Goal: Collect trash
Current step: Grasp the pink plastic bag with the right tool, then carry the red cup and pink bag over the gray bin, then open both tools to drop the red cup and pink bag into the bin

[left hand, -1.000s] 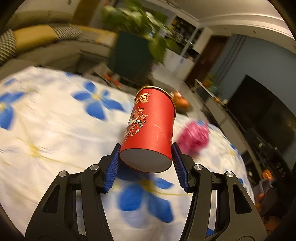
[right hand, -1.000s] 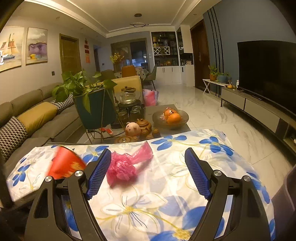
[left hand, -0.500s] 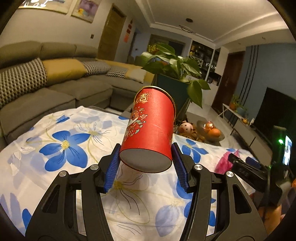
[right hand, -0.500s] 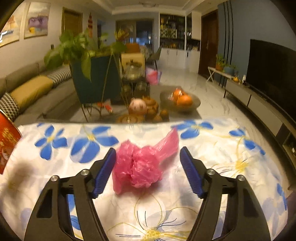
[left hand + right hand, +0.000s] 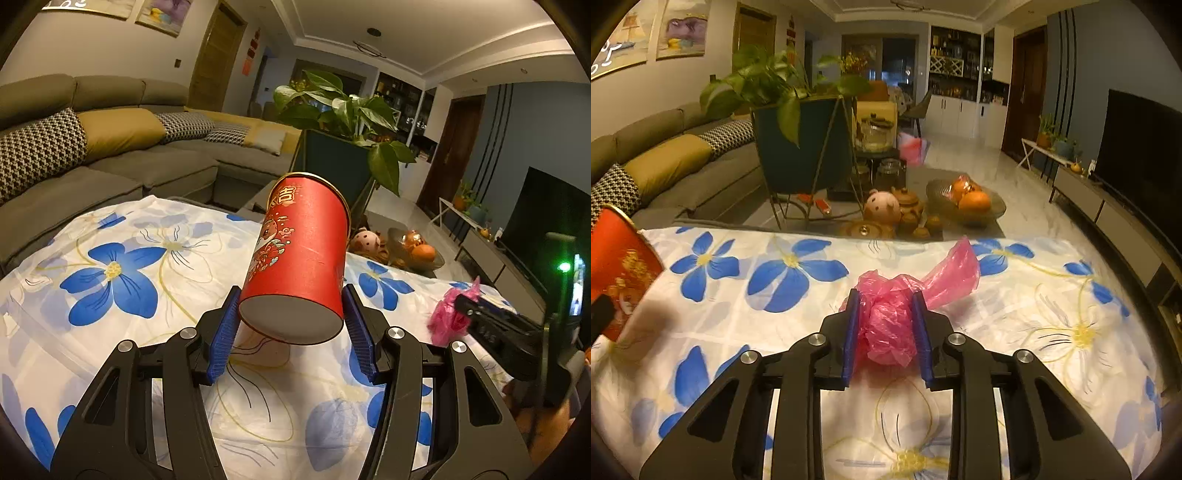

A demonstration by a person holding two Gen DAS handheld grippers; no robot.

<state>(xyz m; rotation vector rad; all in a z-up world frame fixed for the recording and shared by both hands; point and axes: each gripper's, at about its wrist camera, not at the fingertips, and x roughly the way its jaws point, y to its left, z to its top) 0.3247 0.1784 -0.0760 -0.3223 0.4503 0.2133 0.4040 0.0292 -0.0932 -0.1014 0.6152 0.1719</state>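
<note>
My left gripper (image 5: 291,321) is shut on a red paper cup (image 5: 299,258) with gold print and holds it tilted above the flowered tablecloth (image 5: 110,273). The cup also shows at the left edge of the right wrist view (image 5: 617,266). My right gripper (image 5: 886,325) is shut on a crumpled pink plastic bag (image 5: 886,321) that lies on the tablecloth (image 5: 1052,332); one end of the bag sticks out to the right. From the left wrist view the bag (image 5: 447,317) and the right gripper (image 5: 491,328) are at the far right.
Beyond the table's far edge stands a low coffee table (image 5: 960,225) with a fruit bowl (image 5: 966,201), a piggy bank (image 5: 881,206) and teapots. A potted plant (image 5: 798,147) and a grey sofa (image 5: 110,158) are to the left, a TV (image 5: 1145,147) to the right.
My right gripper moved forward over the pink bag and closed on it. My left gripper kept hold of the red cup and swung its view up and to the left.
</note>
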